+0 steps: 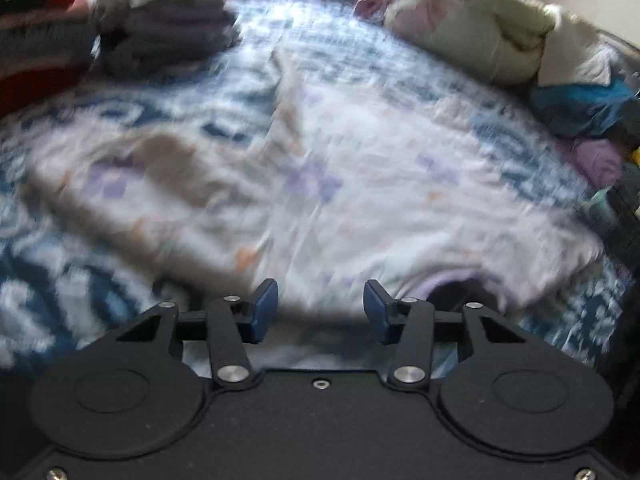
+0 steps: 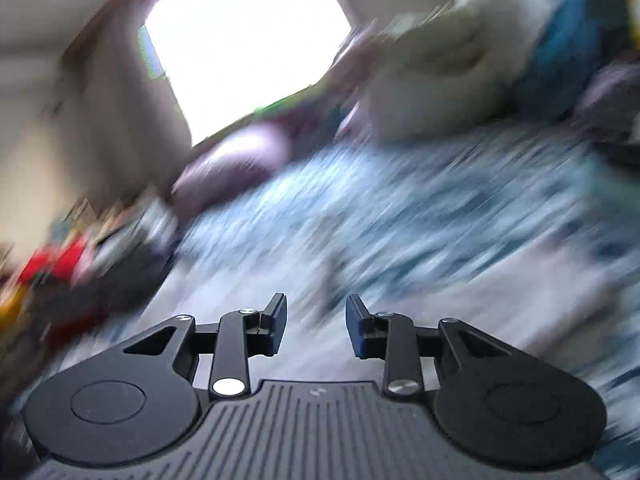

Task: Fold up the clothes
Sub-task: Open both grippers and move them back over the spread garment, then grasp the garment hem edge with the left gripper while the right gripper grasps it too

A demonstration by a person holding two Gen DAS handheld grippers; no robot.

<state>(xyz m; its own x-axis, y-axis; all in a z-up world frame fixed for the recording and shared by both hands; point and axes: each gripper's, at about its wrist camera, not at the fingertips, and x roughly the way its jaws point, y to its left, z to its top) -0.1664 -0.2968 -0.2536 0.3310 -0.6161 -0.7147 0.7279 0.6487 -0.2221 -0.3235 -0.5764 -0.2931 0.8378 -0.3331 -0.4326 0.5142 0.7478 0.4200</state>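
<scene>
A pale printed shirt [image 1: 312,184] lies spread flat on a blue-and-white patterned bedcover [image 1: 60,280]. In the left wrist view its neck opening sits just ahead of the left gripper [image 1: 320,308], slightly to that gripper's right, and the body of the shirt runs away from the fingers toward the far side of the bed. The long axis of the shirt is therefore roughly in line with the left gripper's pointing direction, with the sleeves reaching out to either side.

Left gripper: jaws parted, a clear gap between the blue pads, nothing held. It is held low over the near edge of the shirt and tilted down toward the cloth.

Right gripper [image 2: 316,328]: jaws parted, nothing between them. Its view is heavily blurred and rolled to one side; pale cloth shows just beyond its fingers, but which part of the shirt cannot be told. A bright window [image 2: 244,36] fills the upper part of that view — the gripper points more level than the left one.

A stack of folded clothes [image 1: 168,20] stands at the far left, and a loose heap of clothes [image 1: 472,28] at the far right.

Judgement: the left gripper is the nearer to the neck edge. The shirt lies open — no fold line shows in it.
</scene>
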